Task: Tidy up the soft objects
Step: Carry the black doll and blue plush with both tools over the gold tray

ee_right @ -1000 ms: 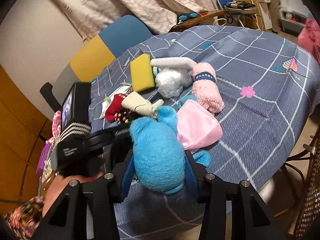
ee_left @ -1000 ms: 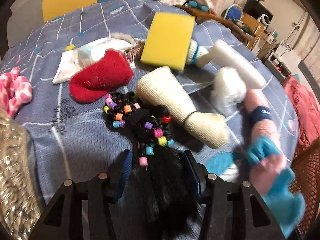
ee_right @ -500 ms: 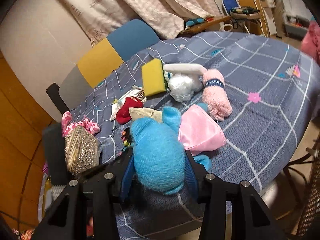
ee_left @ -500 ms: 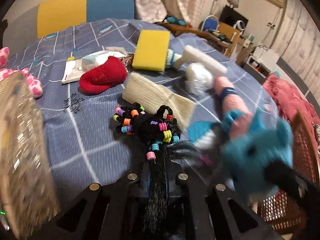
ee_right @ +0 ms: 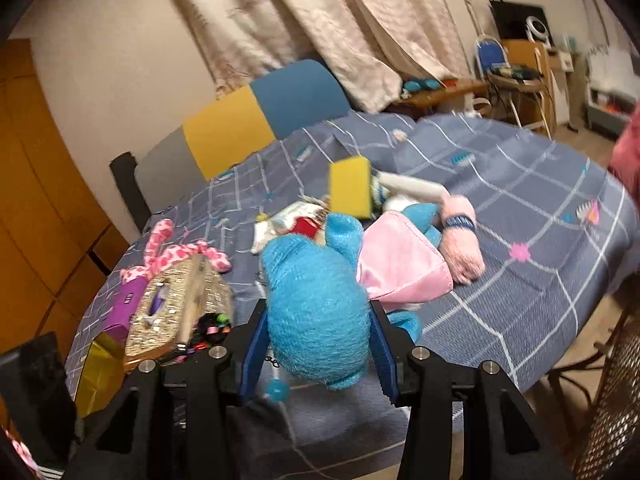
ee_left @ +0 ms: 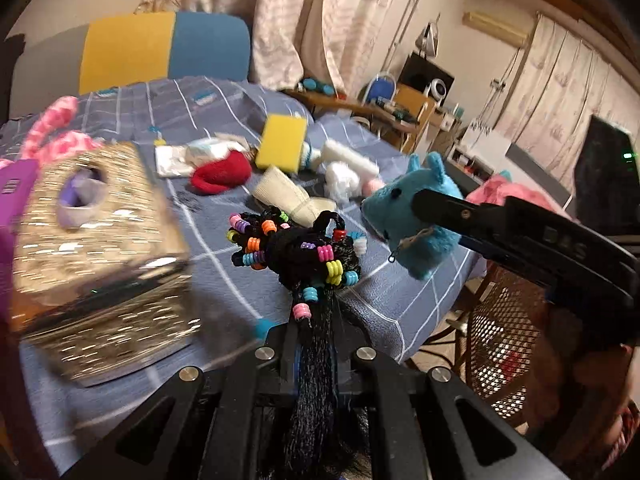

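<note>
My left gripper (ee_left: 316, 344) is shut on the strands of a black hairpiece with coloured beads (ee_left: 298, 248), which hangs lifted above the tablecloth. My right gripper (ee_right: 318, 336) is shut on a blue plush toy (ee_right: 316, 304) in a pink dress (ee_right: 400, 264); the same blue plush toy (ee_left: 412, 216) shows at the right of the left wrist view, held off the table. On the cloth farther back lie a yellow sponge (ee_left: 280, 146), a red knitted piece (ee_left: 220, 174), a cream knitted piece (ee_left: 284, 194) and a pink rolled towel (ee_right: 460, 240).
A shiny woven tissue box (ee_left: 92, 248) stands at the left, close to the hairpiece, with a pink spotted bow (ee_right: 168, 256) and a purple box (ee_right: 124, 308) behind it. The table edge (ee_left: 404, 344) drops off at the right beside a mesh chair (ee_left: 504, 344).
The left jaws closed on the hairpiece and lifted it off the cloth, swinging left toward the tissue box. The right gripper rose with the blue plush.
</note>
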`<state>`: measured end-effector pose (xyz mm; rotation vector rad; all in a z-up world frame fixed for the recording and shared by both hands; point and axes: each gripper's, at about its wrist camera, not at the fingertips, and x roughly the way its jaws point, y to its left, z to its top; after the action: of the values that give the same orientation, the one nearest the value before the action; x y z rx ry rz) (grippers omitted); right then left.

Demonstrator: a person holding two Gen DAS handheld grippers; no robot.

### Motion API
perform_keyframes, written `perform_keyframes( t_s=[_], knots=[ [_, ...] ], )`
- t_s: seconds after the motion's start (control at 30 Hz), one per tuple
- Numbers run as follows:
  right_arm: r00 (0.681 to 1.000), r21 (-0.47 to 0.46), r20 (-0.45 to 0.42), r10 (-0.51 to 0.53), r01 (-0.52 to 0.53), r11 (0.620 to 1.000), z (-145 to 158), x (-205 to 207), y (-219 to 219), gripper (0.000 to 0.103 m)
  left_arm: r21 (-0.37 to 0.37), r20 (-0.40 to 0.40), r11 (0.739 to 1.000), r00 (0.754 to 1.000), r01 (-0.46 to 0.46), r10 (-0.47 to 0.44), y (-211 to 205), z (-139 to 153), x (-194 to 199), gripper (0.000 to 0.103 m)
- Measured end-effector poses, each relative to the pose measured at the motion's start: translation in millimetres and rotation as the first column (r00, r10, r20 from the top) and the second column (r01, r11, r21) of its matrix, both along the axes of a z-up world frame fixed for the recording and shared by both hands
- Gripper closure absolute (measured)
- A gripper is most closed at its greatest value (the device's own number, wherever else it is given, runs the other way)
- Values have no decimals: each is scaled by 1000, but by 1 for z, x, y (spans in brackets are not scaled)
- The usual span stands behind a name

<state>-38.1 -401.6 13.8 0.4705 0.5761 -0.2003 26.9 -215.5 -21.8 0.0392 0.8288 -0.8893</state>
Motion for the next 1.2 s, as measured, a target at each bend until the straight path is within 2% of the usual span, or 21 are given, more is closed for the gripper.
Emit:
perform_keyframes(
  t_s=[0.13,0.33,0.5,0.67,0.87,1.07,1.2],
  knots=[
    [998,-38,47,47,-45,998,23,1,26,55,-45,35,998,999,-40,42,39,22,-2,95],
    [979,-76,114,171,-163,984,54,17,80,55,-91,58,984,986,-152,158,107,46,7,95],
    [950,-99,143,278,-266,959,68,33,129,55,-102,39,951,954,-292,297,170,48,26,95],
    [902,-140,160,402,-382,913,79,48,189,55,-56,4,917,918,-396,396,225,37,51,94],
    [827,-185,147,542,-516,837,82,66,256,55,-37,-50,853,853,-521,519,297,16,86,94],
    [781,-155,86,618,-602,783,62,94,309,55,70,-131,801,791,-594,598,350,-18,129,94],
    [759,-161,7,651,-642,750,39,115,340,55,126,-170,787,768,-604,617,369,-39,154,93]
  ],
)
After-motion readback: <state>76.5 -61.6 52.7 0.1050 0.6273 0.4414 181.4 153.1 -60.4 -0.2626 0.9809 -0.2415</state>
